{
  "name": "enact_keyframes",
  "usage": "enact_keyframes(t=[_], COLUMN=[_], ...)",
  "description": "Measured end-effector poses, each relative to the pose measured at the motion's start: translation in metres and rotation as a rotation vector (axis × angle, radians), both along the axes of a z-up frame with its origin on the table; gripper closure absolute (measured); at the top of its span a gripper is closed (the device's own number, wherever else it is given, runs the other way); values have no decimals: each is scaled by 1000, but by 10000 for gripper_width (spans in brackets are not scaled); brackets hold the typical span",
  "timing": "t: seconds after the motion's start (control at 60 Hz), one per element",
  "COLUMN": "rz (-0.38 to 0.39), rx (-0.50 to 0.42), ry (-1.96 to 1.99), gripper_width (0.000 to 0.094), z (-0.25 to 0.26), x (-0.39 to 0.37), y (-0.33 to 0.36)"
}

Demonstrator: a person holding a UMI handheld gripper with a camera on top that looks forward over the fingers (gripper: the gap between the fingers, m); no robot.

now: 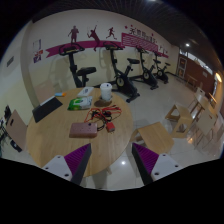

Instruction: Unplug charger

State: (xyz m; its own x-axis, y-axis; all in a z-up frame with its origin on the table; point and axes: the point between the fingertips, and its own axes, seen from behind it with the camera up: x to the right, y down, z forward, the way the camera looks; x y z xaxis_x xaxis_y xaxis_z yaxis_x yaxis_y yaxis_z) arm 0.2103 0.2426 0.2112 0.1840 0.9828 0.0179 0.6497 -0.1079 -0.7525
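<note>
A round wooden table stands ahead of my gripper. On its middle lie a tangled red cable with a small white piece on it, possibly the charger, and a flat pinkish block just in front. My gripper is well short of them, above the table's near edge and the pale floor. Its two fingers stand wide apart with purple pads showing, and nothing is between them.
A white roll, a white cup, a green and white item and a flat black thing sit farther back on the table. Wooden chairs stand at the right, another chair at the left. Exercise bikes line the far wall.
</note>
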Motion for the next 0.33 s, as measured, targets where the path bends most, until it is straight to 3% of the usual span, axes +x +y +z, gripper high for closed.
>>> enact_keyframes(t=[0.333], rz=[24], rx=[20], ry=[31], gripper_width=[80], z=[4], x=[-6], y=[-3])
